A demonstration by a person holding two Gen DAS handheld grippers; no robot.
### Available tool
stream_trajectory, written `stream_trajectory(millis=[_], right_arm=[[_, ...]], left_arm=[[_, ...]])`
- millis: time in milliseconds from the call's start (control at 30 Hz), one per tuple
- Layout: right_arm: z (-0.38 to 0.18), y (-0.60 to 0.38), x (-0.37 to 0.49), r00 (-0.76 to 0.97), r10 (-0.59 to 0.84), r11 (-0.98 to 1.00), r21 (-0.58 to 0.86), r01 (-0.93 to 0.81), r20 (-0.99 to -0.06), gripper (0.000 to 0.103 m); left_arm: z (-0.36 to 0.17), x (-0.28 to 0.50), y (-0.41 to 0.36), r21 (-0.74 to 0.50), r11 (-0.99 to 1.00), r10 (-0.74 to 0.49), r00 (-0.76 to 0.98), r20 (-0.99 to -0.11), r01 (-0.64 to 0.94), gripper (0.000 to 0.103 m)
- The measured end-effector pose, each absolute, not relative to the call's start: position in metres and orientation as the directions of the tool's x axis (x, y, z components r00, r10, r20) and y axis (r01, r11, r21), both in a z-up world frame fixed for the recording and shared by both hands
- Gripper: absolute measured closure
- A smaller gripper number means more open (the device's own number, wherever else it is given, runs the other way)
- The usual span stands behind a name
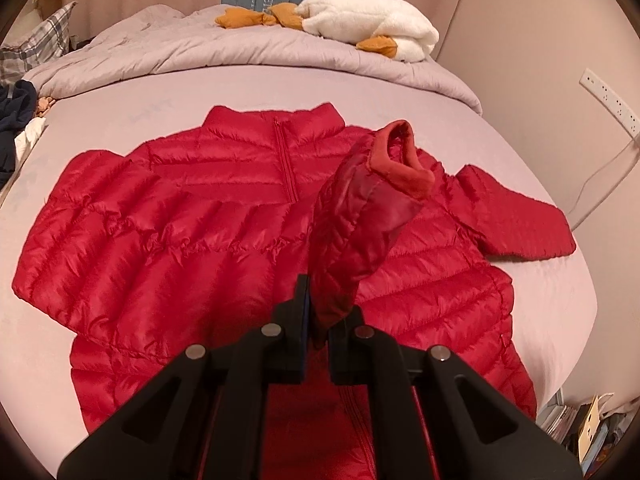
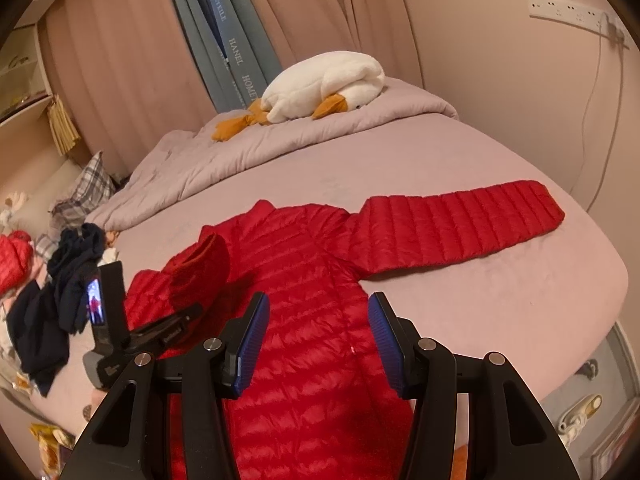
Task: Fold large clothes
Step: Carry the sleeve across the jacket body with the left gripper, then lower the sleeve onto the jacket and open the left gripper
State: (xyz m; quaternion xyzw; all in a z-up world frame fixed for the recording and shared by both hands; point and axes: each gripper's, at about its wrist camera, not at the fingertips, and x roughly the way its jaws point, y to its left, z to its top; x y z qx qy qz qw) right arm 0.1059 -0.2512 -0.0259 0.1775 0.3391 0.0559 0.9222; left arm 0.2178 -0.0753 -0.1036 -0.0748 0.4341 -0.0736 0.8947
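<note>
The left sleeve [image 1: 360, 216] is held pinched in the closed left gripper [image 1: 316, 320] above the jacket [image 1: 160, 216], its length pointing to the upper right of the frame, while the half-open, empty right gripper [image 2: 316, 344] is kept over the hem.

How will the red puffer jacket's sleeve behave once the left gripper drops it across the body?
The sleeve, pinched in the left gripper, bends limply, so it should flop flat. Its glossy quilted shell looks slippery and may slide. Puffy padding suggests it is light and may spring back.

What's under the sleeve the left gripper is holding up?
The jacket's quilted front lies beneath the raised sleeve, clamped in the left gripper. The patch right under the sleeve, and the bed beneath the jacket, are covered.
</note>
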Motion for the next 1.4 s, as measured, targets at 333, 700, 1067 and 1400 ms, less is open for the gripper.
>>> stream_trajectory(millis=[333,700,1067,1400], right_arm=[[-0.028,-0.25,0.103,0.76,0.241,0.929,0.371,0.0,-0.604,0.05],[-0.027,-0.24,0.095,0.757,0.267,0.929,0.368,-0.038,-0.596,0.05],[-0.018,-0.224,0.095,0.759,0.309,0.923,0.372,-0.095,-0.573,0.05],[0.016,-0.184,0.102,0.736,0.441,0.889,0.365,-0.278,-0.513,0.05]], left_arm=[[-0.111,0.217,-0.085,-0.188,0.98,-0.194,0.589,-0.785,0.072,0.096],[-0.099,0.207,-0.082,-0.197,0.978,-0.197,0.595,-0.779,0.065,0.084],[-0.042,0.172,-0.048,-0.267,0.963,-0.214,0.687,-0.694,0.03,0.038],[0.004,0.126,0.035,-0.366,0.924,-0.145,0.777,-0.612,-0.116,0.006]])
